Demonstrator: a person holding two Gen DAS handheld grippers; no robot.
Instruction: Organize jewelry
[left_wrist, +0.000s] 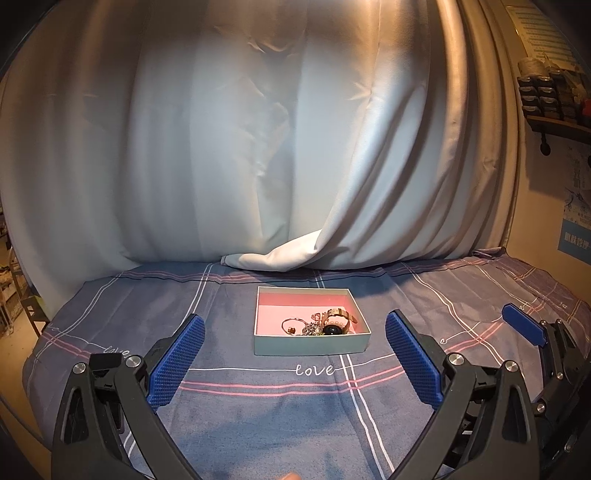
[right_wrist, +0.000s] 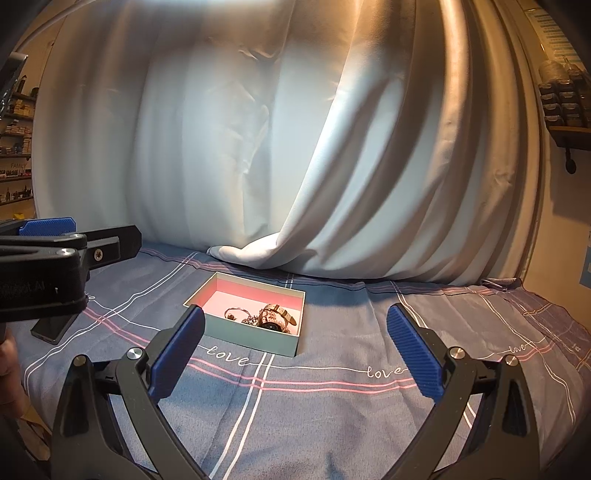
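Note:
A small open box (left_wrist: 310, 343) with teal walls and a pink inside sits on the plaid cloth; it also shows in the right wrist view (right_wrist: 255, 336). Inside lie a watch (left_wrist: 338, 320), a thin ring-shaped bangle (left_wrist: 291, 325) and a tangle of small pieces (left_wrist: 312, 328); the watch (right_wrist: 275, 315) and bangle (right_wrist: 236, 312) show in the right wrist view too. My left gripper (left_wrist: 295, 363) is open and empty, just in front of the box. My right gripper (right_wrist: 295, 354) is open and empty, in front and right of the box.
A blue-grey plaid cloth (left_wrist: 258, 406) with "love" lettering covers the surface. A pale curtain (left_wrist: 258, 147) hangs behind the box, its hem (left_wrist: 273, 258) resting on the cloth. A wall shelf (left_wrist: 554, 107) with small items is at the right. Shelves (right_wrist: 16, 147) stand far left.

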